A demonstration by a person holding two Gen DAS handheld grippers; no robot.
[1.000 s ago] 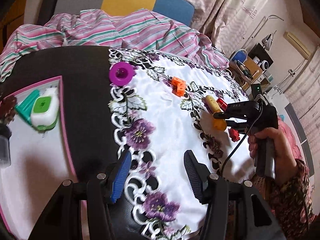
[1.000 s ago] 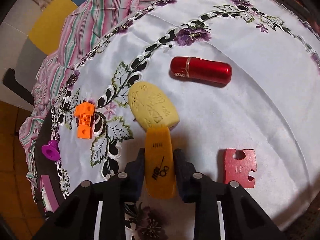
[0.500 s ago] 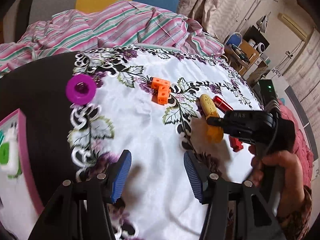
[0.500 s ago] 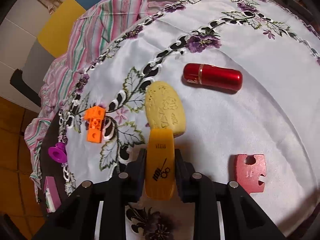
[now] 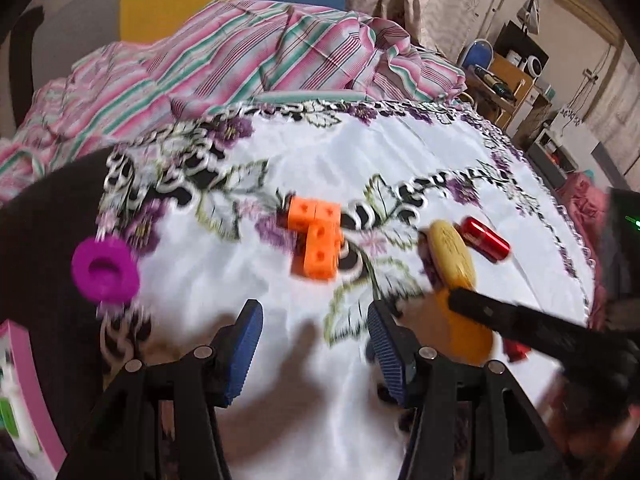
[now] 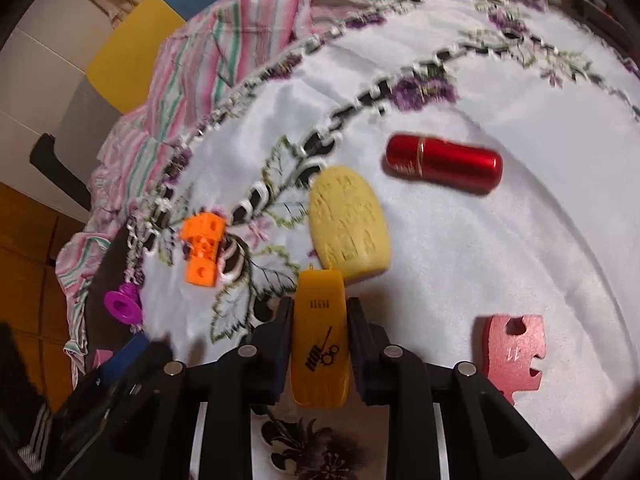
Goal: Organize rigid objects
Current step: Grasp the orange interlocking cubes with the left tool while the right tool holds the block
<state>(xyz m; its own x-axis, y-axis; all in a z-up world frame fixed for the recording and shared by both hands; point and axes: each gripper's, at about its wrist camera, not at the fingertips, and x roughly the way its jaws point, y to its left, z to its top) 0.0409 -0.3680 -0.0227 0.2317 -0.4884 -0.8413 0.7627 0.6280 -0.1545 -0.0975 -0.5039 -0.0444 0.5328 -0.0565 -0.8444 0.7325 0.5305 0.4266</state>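
One white cloth [image 6: 480,260] with purple flowers covers my surface, and I place everything against it. One striped pink and green sheet [image 5: 248,60] lies bunched just beyond the cloth's far edge. One pink-rimmed tray [image 5: 24,380] sits off the cloth's left side, on the dark bare part of the surface.

On the cloth I count six small things, one of each. One pale yellow oval block [image 6: 350,222] lies near the cloth's middle. One orange flat tag [image 6: 320,344] with black print is pinched in my right claw [image 6: 320,350], its far tip just at the yellow block's near end; whether the tag rests on the cloth or is lifted off it I cannot tell. One red metal tube [image 6: 444,162] lies on its side beyond and to the right of the yellow block, apart from it. One orange block toy [image 5: 318,238] of joined cubes sits over the cloth's leaf pattern, left of the yellow block. One red puzzle piece [image 6: 514,354] lies flat toward the cloth's near right. One purple ring [image 5: 105,270] sits at the cloth's left lace edge, partly over the dark surface.

My left claw [image 5: 312,348] is spread wide with nothing between its blue pads, over bare cloth nearer than the orange block toy.
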